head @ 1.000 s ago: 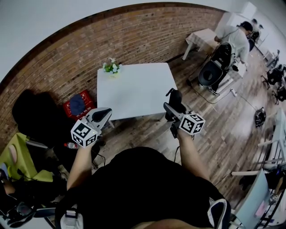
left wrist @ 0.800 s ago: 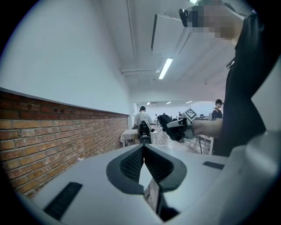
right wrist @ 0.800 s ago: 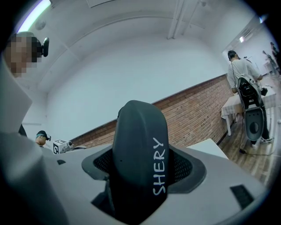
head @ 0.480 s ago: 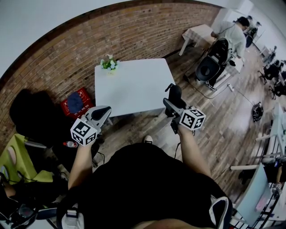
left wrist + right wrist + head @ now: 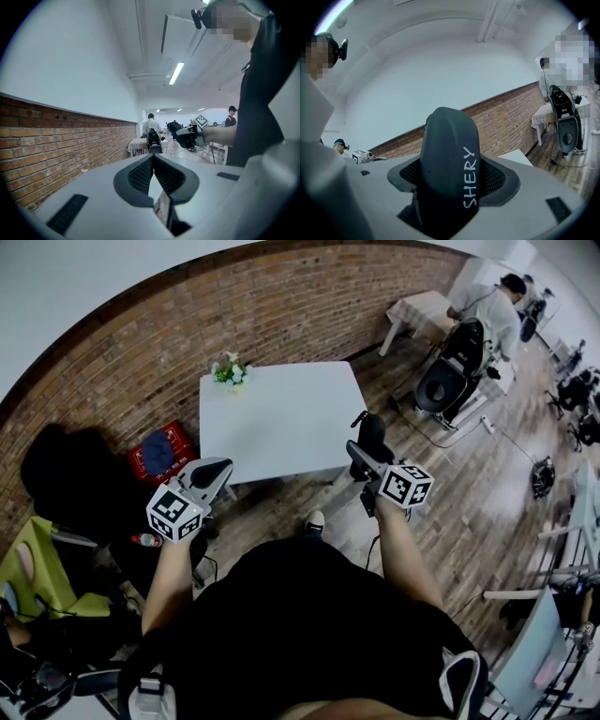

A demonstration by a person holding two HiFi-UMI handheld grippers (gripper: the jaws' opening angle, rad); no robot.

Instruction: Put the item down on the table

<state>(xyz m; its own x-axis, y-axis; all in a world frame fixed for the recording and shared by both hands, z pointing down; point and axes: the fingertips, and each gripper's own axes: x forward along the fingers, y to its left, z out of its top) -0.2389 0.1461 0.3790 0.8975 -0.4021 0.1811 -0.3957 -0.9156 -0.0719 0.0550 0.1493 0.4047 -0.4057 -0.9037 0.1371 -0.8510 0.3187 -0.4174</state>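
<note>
Gripping a dark rounded item (image 5: 449,164) marked SHERY, the right tongs (image 5: 360,457) hover near the white worktop (image 5: 281,418), while the left tongs (image 5: 152,161) are pressed together, empty.

All three views are strongly bent by the wide lens: the red brick wall (image 5: 187,343) curves in the head view, and both gripper views are round pictures with black corners. The head view is rather dim, and the white square table (image 5: 281,423) is its brightest part. In the left gripper view, light comes from a long ceiling tube lamp (image 5: 176,72), and the far room looks soft. In the right gripper view, the dark grey rounded item with white letters (image 5: 450,168) is close, sharp and evenly lit.
</note>
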